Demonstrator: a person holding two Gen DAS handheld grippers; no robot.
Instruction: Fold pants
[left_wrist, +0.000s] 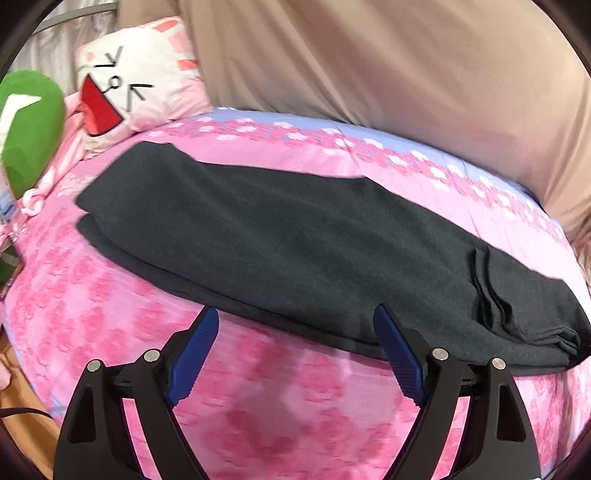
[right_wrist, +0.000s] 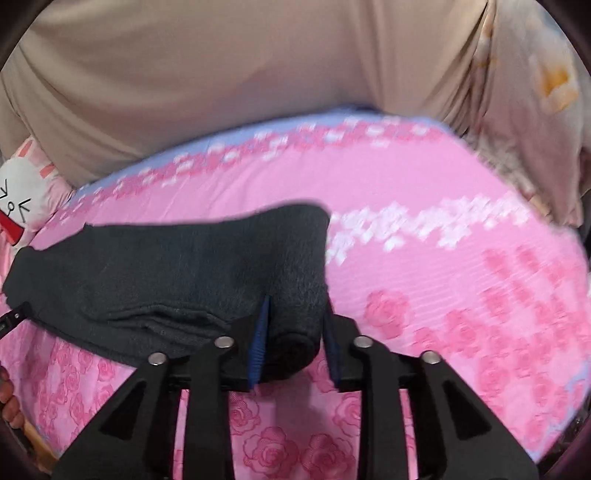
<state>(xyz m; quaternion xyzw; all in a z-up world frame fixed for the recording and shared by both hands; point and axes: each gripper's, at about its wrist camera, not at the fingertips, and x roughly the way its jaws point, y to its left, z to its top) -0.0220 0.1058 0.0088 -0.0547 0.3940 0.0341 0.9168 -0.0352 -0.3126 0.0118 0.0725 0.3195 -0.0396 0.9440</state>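
Dark grey pants (left_wrist: 295, 236) laid lengthwise on pink bedsheet (left_wrist: 258, 387).
Left gripper (left_wrist: 295, 325) spread apart beside near edge; right gripper (right_wrist: 295, 325) clamped on rolled end.

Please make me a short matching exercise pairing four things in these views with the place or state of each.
Things:
1. left tool
2. right tool
3. pants
4. rabbit pillow

States:
A. gripping the end of the dark fabric
B. lying lengthwise on the pink bedspread
C. open, holding nothing
D. at the bed's far left corner

Pairs: 1-C, 2-A, 3-B, 4-D
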